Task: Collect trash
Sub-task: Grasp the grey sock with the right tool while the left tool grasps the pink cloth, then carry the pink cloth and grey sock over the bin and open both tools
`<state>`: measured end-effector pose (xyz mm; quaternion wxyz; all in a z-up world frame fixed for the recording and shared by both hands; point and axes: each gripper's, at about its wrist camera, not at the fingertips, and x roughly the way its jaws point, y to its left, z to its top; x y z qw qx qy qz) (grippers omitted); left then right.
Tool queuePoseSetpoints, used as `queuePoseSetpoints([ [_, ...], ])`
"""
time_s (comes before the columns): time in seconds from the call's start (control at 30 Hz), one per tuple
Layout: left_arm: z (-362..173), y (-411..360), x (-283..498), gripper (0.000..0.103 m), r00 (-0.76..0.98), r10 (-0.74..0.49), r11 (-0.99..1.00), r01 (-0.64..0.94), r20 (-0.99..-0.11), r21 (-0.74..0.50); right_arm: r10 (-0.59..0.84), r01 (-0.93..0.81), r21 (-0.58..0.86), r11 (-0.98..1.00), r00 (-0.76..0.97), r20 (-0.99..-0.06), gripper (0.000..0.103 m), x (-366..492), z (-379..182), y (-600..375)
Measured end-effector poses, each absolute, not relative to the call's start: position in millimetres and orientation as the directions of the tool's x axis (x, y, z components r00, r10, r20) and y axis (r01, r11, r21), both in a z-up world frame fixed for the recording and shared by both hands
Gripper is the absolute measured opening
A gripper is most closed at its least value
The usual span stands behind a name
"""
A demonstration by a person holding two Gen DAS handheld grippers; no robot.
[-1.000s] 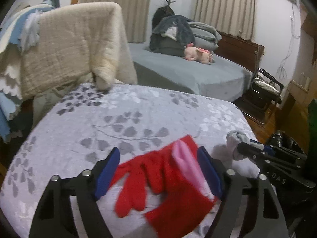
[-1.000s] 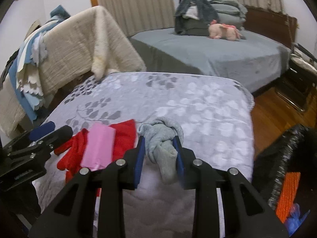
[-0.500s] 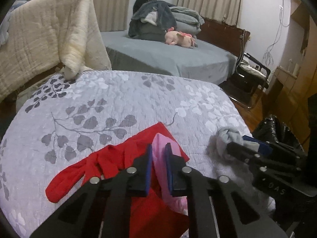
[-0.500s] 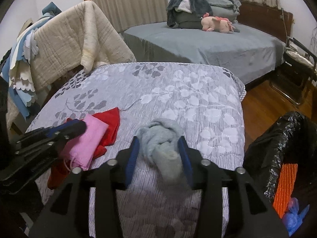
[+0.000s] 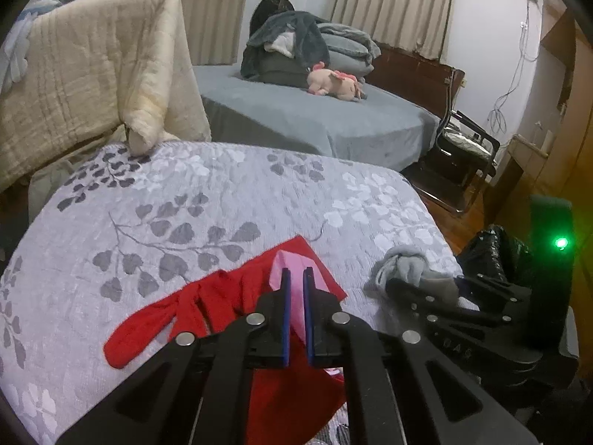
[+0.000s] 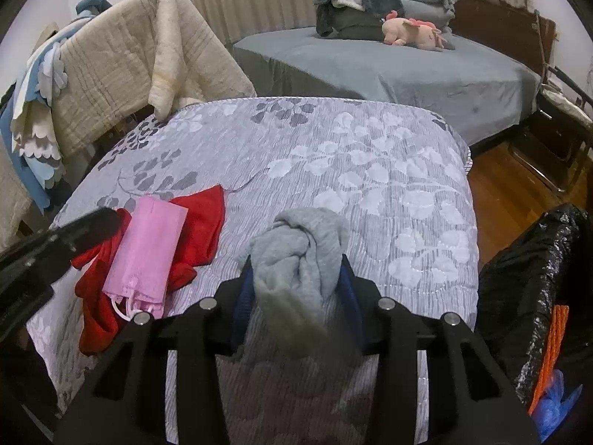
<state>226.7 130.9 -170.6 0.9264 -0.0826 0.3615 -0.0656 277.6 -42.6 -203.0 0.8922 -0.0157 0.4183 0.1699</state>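
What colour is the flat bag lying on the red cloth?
Pink bag; the right wrist view shows it best.

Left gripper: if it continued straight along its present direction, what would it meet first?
Probably the red cloth under the pink bag, which the left gripper already pinches; then the floral bedcover. Depth is uncertain.

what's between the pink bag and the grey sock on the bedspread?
Right wrist view: an edge of the red cloth, which lies under the pink bag, then a bare strip of the floral bedspread up to the grey sock. Nothing else.
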Motion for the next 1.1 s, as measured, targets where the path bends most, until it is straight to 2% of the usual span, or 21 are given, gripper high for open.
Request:
queuePoseSetpoints([
  [0.03, -172, 130, 228, 0.012, 0.725, -0.185, 0.977, 0.062, -0.664, -0.205, 0.288, -0.314, 0.113, 0.943, 0.596, -0.749, 0.040, 277, -202, -44],
  [0.07, -174, 129, 229, 0.023, 0.721, -0.183, 0.977, 0.058, -0.669, -0.204, 0.286, -0.310, 0.112, 0.944, 0.601, -0.747, 0.040, 277, -201, -45],
  [0.13, -178, 126, 231, 0.034, 0.717, -0.173, 0.979, 0.053, -0.675, -0.195, 0.283, -0.304, 0.112, 0.946, 0.606, -0.743, 0.040, 277, -199, -48],
  [0.23, -184, 121, 236, 0.041, 0.700, -0.166, 0.982, 0.051, -0.695, -0.182, 0.280, -0.295, 0.114, 0.949, 0.616, -0.736, 0.039, 277, -195, -52],
  [0.3, -188, 118, 240, 0.041, 0.691, -0.164, 0.983, 0.058, -0.704, -0.172, 0.279, -0.291, 0.115, 0.950, 0.620, -0.733, 0.039, 277, -193, -54],
  [0.33, -190, 115, 242, 0.032, 0.688, -0.161, 0.985, 0.065, -0.707, -0.161, 0.279, -0.290, 0.116, 0.950, 0.621, -0.732, 0.039, 277, -192, -54],
  [0.37, -191, 113, 243, 0.017, 0.688, -0.163, 0.985, 0.075, -0.707, -0.154, 0.279, -0.289, 0.117, 0.950, 0.622, -0.731, 0.040, 277, -192, -55],
  [0.47, -190, 107, 241, 0.006, 0.697, -0.161, 0.987, 0.096, -0.699, -0.131, 0.282, -0.285, 0.123, 0.951, 0.627, -0.726, 0.040, 275, -188, -57],
  [0.73, -155, 110, 218, 0.005, 0.754, -0.180, 0.982, 0.097, -0.632, -0.164, 0.308, -0.291, 0.147, 0.946, 0.656, -0.689, 0.040, 259, -164, -63],
  [1.1, -112, 104, 183, 0.005, 0.791, -0.154, 0.985, 0.076, -0.593, -0.154, 0.327, -0.314, 0.137, 0.940, 0.707, -0.627, 0.040, 222, -114, -79],
])
